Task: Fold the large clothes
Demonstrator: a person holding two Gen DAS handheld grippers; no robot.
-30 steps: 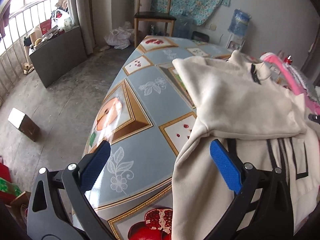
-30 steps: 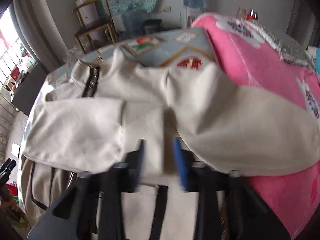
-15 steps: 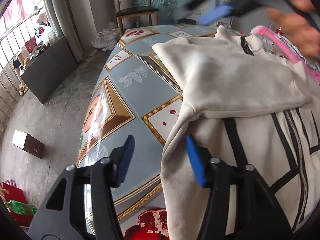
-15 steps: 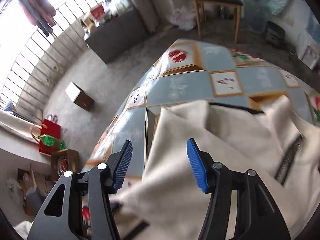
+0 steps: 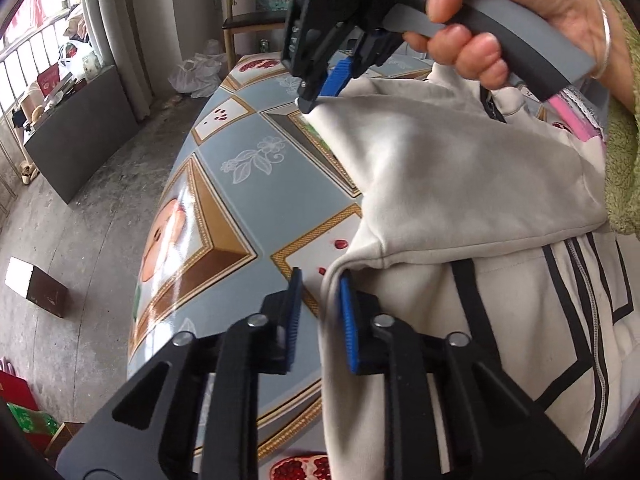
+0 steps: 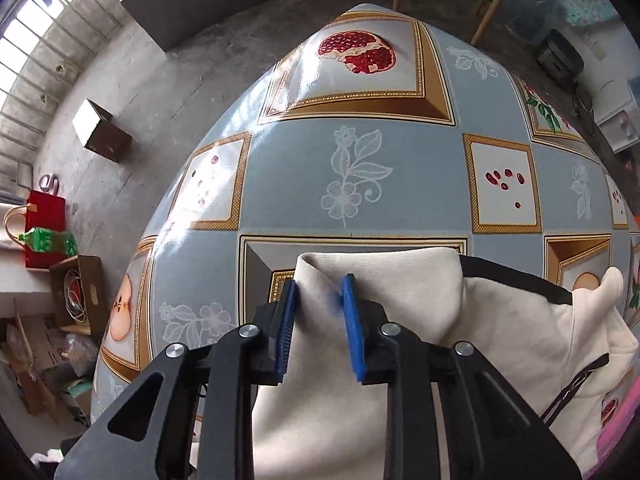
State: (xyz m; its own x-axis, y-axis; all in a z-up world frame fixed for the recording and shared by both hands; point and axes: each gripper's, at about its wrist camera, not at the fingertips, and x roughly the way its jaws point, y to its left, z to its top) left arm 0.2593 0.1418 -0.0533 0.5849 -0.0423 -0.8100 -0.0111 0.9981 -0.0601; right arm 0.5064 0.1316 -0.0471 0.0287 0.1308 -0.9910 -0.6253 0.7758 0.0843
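Jacket (image 5: 460, 184): cream, black stripes and zip, lies on right part of the table, one part folded over the body; in right wrist view (image 6: 400, 312) its folded edge faces the bare cloth.
Floor, far left: brown box (image 5: 38, 290), red bag (image 6: 44, 224) with green bottle (image 6: 48, 240) beside it; no writing readable on either.
Table (image 5: 240, 200): blue-grey oilcloth with gold frames, pomegranate and flower prints; left part bare.
Left gripper (image 5: 318, 322): blue pads a narrow gap apart, jacket's left edge fold stands between them; cloth near the right pad, grip not clear, cannot tell if pinched.
Right gripper (image 6: 320, 320): jaws partly closed around a raised ridge at the folded edge, cloth fills the gap, looks pinched; seen from left wrist (image 5: 320, 88) at the far corner of the folded part.
Right hand (image 5: 500, 20): wraps grey handle, bangle on wrist, green fleece sleeve (image 5: 622, 160).
Pink cloth (image 5: 576, 116): far right, under jacket's edge.
Text: none readable anywhere.
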